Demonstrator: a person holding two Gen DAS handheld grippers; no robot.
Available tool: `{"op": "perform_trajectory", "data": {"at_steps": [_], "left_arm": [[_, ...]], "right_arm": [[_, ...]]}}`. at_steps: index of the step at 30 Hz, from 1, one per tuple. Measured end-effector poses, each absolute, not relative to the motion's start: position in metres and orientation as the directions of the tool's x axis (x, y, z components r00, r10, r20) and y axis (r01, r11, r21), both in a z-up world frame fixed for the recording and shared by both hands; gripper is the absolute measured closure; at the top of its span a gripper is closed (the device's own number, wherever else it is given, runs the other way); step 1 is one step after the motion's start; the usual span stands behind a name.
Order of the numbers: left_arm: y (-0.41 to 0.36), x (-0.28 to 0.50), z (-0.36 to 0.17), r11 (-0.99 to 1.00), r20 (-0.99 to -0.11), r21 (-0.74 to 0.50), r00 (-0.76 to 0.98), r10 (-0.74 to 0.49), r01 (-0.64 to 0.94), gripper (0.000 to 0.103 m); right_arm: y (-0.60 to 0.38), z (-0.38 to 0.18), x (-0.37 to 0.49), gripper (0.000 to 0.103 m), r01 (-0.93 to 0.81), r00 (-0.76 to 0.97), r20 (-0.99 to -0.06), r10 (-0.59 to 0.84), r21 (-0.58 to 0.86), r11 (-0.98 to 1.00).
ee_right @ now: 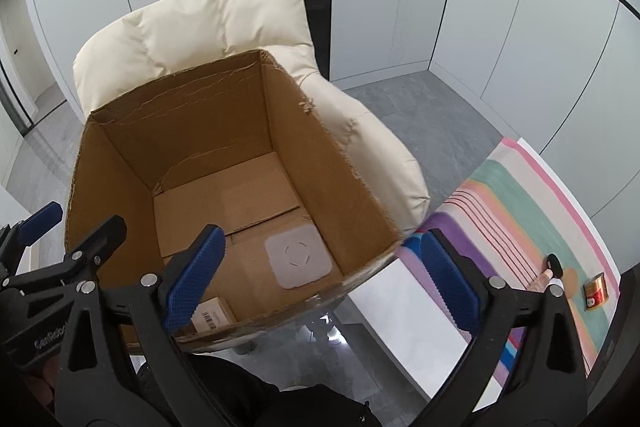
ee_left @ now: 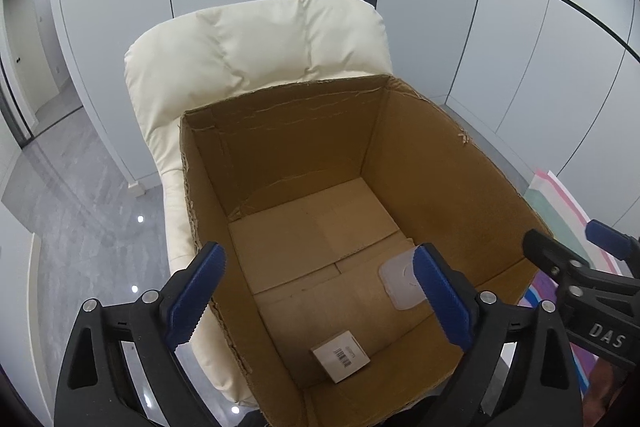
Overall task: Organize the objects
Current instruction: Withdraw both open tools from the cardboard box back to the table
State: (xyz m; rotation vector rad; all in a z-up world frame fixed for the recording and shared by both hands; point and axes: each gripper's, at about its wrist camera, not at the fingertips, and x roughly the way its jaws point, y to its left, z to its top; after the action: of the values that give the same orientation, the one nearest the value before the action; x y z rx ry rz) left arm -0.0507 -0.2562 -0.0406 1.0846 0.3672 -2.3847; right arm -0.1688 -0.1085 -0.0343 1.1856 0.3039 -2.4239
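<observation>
Left tool [ee_left: 316, 301] gaped wide, empty, above an open brown cardboard box [ee_left: 420, 155] set on a cream padded armchair [ee_left: 256, 47]. Right tool [ee_right: 320, 285] was wide too, nothing between its blue pads, straddling the box's near right corner. On the box floor lay a translucent square plastic lid [ee_right: 298, 255] and a small white barcoded carton [ee_left: 341, 355], apart. Striped pastel mat [ee_right: 532, 195] lay to the right, carrying a small copper-coloured spool [ee_right: 595, 291].

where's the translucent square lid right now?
The translucent lid lies flat on the floor of the cardboard box, toward the near right corner in the right wrist view, apart from the small barcoded box by the near wall; both grippers are open above.
</observation>
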Motion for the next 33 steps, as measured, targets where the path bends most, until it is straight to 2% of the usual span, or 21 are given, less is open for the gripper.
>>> {"op": "perform_trajectory", "data": {"at_steps": [3, 8, 33], "left_arm": [[-0.253, -0.052, -0.040, -0.844, -0.754, -0.032, -0.567, -0.332, 0.536, 0.001], [-0.245, -0.059, -0.037, -0.851, -0.741, -0.014, -0.577, -0.343, 0.525, 0.000], [-0.159, -0.102, -0.037, -0.930, -0.727, 0.004, -0.637, -0.256, 0.369, 0.000]], "right_arm": [[-0.101, -0.034, -0.170, 0.003, 0.450, -0.551, -0.789, -0.271, -0.008, -0.893], [-0.087, -0.034, -0.172, 0.003, 0.433, -0.555, -0.791, -0.257, -0.011, -0.901], [0.023, -0.033, -0.186, 0.002, 0.248, -0.595, -0.793, -0.134, -0.022, -0.969]]}}
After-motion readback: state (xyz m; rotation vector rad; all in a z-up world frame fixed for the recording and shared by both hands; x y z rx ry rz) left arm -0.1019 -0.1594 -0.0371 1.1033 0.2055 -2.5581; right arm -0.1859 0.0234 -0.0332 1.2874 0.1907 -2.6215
